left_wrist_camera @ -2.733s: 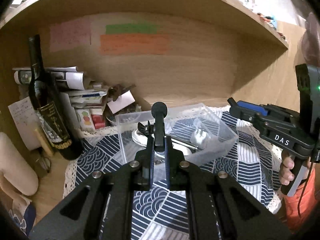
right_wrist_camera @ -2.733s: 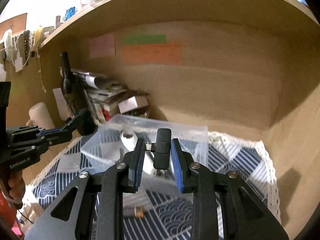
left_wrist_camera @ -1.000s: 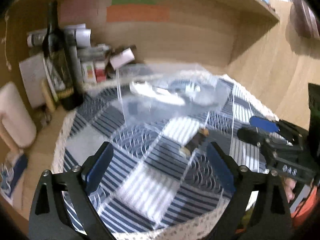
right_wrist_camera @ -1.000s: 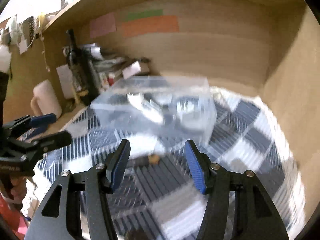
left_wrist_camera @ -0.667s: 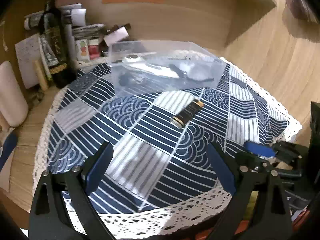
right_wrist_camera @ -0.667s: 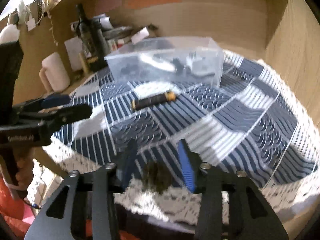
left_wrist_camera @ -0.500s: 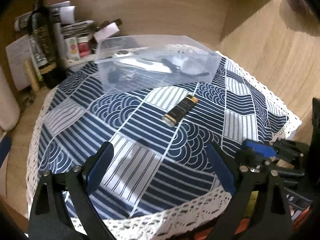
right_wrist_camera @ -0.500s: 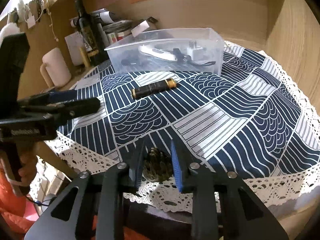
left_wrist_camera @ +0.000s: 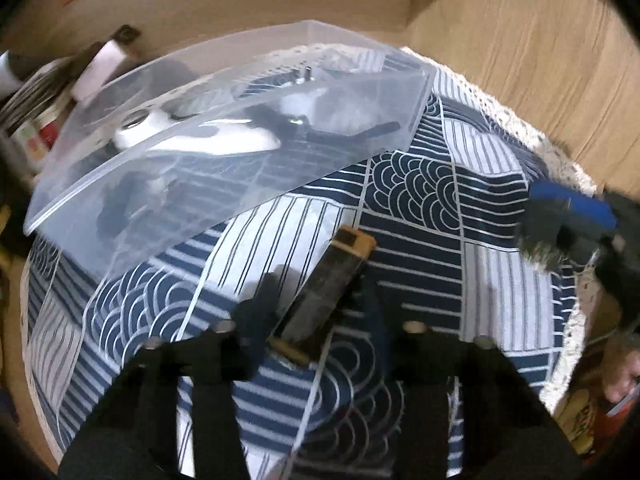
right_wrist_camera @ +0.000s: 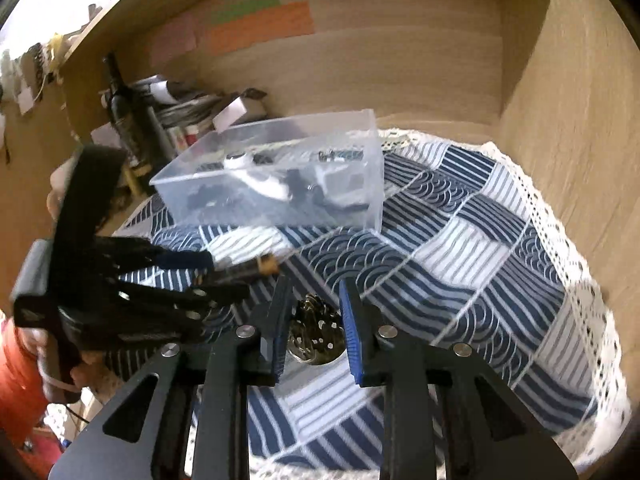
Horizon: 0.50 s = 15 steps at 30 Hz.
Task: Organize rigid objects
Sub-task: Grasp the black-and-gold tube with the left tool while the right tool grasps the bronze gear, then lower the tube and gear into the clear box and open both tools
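Wooden shelf walls enclose a table spread with a blue-and-white patterned cloth (right_wrist_camera: pixel 472 240), lace-edged, on which a clear plastic box (right_wrist_camera: pixel 360 200) sits toward the back holding white and black items.

Half a second ago the left gripper hung wide open well short of the dark cylinder with brass-coloured ends; now the left gripper (left_wrist_camera: pixel 316 300) has come down over that cylinder (left_wrist_camera: pixel 328 284), its fingers straddling the body on either side, still visibly apart. Motion blur hides whether the pads touch it. The cylinder lies on the cloth just in front of the box, angled as before. The right gripper (right_wrist_camera: pixel 314 312) remains closed on the brass-coloured round metal piece (right_wrist_camera: pixel 316 332) it already gripped at the table's edge, and it has carried it forward over the cloth.

Only the right wrist view shows the wine bottle (right_wrist_camera: pixel 120 108), the stacked papers behind the box and the coloured notes on the back wall. Only the left wrist view shows the box's contents from close by, including a white oblong item (left_wrist_camera: pixel 192 140), and the right gripper's blue pad from outside.
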Tool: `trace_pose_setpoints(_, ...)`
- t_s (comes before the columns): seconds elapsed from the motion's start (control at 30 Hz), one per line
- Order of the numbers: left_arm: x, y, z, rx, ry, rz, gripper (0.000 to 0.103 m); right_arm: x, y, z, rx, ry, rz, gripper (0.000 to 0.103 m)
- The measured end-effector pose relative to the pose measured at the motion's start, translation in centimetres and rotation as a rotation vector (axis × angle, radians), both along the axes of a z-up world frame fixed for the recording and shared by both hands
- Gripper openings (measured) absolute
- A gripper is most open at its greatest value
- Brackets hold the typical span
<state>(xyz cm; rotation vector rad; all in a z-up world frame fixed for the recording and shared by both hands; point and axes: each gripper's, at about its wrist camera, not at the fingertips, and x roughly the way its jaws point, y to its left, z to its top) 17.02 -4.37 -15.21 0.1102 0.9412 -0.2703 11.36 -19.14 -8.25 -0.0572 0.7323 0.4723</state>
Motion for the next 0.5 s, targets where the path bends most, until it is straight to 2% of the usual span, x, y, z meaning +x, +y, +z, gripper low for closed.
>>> trace_pose_setpoints(0.03, 0.0, -0.1, 0.1, 0.003, -0.007, -0.005, 0.023, 0.4, 0.0, 0.2, 0.002, -0.003, 0.0, 0.022)
trace_pose_setpoints(0.2, -0.5, 0.7, 0.7, -0.014, -0.031, 0.009, 0.023, 2.0, 0.5, 1.2, -0.004, -0.03, 0.005, 0.022)
trace_pose_setpoints(0.5, -3.0, 4.7, 6.3, -0.099, -0.18, 0.093, 0.023, 5.2, 2.6, 3.9, -0.003, -0.089, 0.038, 0.022)
